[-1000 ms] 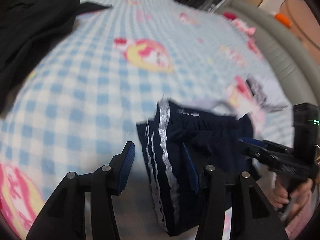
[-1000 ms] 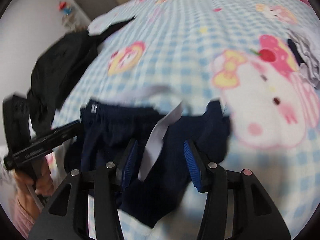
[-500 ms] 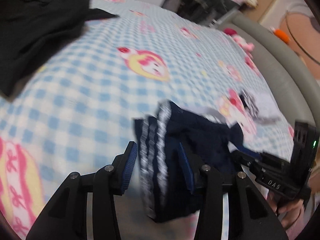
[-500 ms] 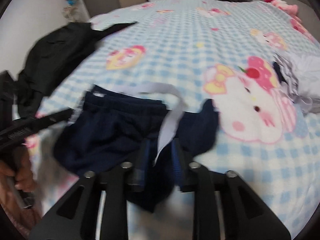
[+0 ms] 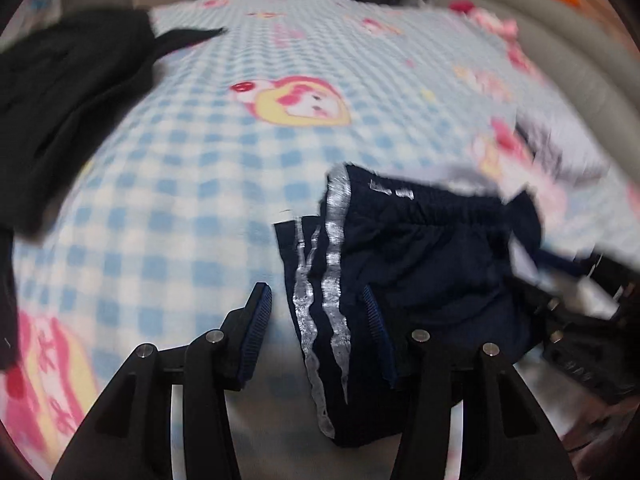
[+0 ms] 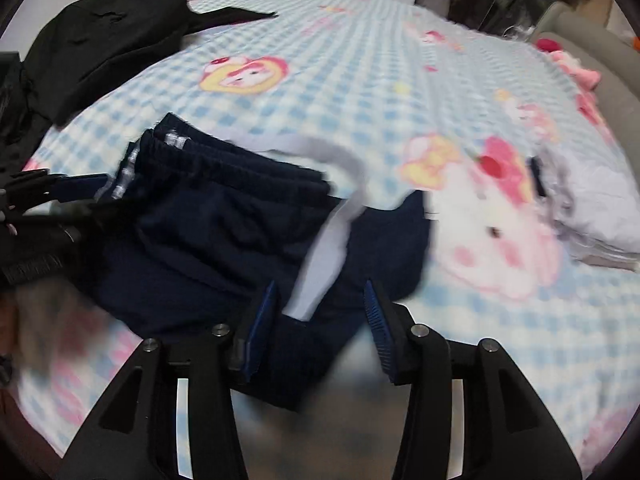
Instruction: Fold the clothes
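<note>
Both claws hang over a pair of navy shorts (image 5: 420,264) lying bunched on a bed.

Left claw (image 5: 316,332): its jaws are opening. The striped side edge of the shorts sits between the 2 blue pads; the right pad (image 5: 376,332) lies against the fabric, the left pad (image 5: 256,332) stands apart from it, so nothing is pinched. In the left wrist view, 2 silvery stripes (image 5: 332,280) run down the shorts from 12 o'clock toward 6 o'clock, and the elastic waistband runs off toward 3 o'clock.

Right claw (image 6: 320,328): its jaws are opening as well. A fold of navy cloth and a pale grey strip (image 6: 324,256) lie between its pads without being squeezed. In the right wrist view the shorts (image 6: 208,240) spread from the claw toward 10 o'clock, where the left claw's blue pad (image 6: 80,190) meets the waistband.

Farther out, the bed's blue-and-white checked sheet (image 6: 360,64) carries pink and yellow cartoon prints. A black garment (image 6: 104,40) lies at 10 to 11 o'clock in both views. A pale, folded-looking garment (image 6: 592,208) rests at 3 o'clock in the right wrist view. A grey padded bed edge (image 5: 560,40) curves at 1 to 2 o'clock in the left wrist view. Motion blur softens much of the detail.
</note>
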Demonstrator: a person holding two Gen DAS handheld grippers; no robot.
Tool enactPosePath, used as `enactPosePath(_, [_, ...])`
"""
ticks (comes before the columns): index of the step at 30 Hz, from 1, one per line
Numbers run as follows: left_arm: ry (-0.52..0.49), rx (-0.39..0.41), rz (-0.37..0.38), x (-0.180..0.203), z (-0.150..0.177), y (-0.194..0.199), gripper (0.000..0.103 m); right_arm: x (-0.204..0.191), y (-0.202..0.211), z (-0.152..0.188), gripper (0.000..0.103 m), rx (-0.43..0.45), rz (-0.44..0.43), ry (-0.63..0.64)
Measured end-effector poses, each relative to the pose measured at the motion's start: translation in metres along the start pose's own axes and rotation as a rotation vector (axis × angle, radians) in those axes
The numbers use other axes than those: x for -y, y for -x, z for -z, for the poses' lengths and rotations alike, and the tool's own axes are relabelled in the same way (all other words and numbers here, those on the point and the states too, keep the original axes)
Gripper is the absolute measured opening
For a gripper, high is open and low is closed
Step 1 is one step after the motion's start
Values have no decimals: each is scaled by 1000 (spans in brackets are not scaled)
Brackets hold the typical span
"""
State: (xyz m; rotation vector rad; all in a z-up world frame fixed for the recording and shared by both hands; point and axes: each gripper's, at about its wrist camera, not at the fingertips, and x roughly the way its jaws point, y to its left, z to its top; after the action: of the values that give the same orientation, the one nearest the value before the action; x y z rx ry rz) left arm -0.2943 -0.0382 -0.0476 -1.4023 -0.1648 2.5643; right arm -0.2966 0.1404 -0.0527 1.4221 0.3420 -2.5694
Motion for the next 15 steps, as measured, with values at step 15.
enactPosePath(15, [-6, -56, -37, 7, 17, -8, 48, -11, 8, 18, 50, -50, -122, -63])
